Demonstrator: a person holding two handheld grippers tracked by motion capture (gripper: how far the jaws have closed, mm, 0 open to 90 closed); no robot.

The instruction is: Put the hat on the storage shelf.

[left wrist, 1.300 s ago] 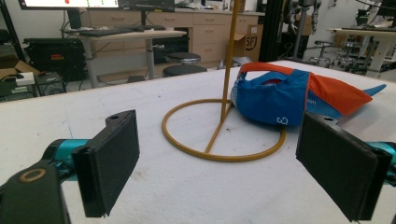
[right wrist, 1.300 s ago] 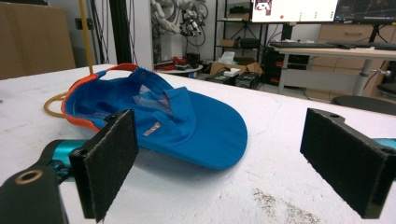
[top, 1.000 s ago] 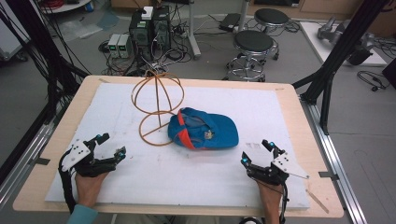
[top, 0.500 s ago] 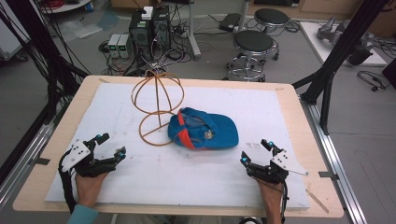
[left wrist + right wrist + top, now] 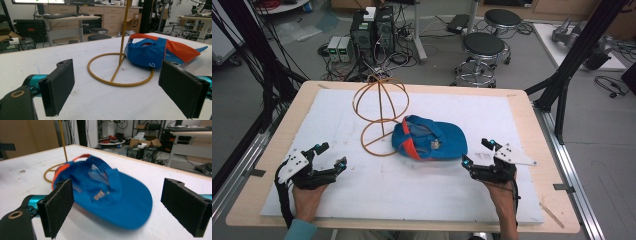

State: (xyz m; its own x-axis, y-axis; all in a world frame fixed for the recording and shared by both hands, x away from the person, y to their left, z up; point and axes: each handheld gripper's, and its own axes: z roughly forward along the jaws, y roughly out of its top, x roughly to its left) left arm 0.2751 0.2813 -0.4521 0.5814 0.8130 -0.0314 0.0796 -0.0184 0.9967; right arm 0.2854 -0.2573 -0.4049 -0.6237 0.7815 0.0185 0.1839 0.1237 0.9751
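A blue cap (image 5: 432,140) with an orange inner band lies upside down near the middle of the white mat (image 5: 462,190). A wire hat stand (image 5: 379,107) of brass colour stands just to its left, its ring base touching the cap. My left gripper (image 5: 330,155) rests open at the near left, well apart from the stand. In the left gripper view the stand's ring (image 5: 117,72) and the cap (image 5: 155,53) lie ahead of the wide jaws. My right gripper (image 5: 478,153) is open close to the cap's brim (image 5: 120,202).
The wooden table edge (image 5: 412,86) frames the mat. Beyond the far edge stand computer boxes (image 5: 373,25) with cables and two round stools (image 5: 483,47). Black frame posts (image 5: 572,60) rise at both sides.
My right gripper has edged slightly toward the cap; its view is blurred by motion. The left gripper, cap and stand have stayed put.
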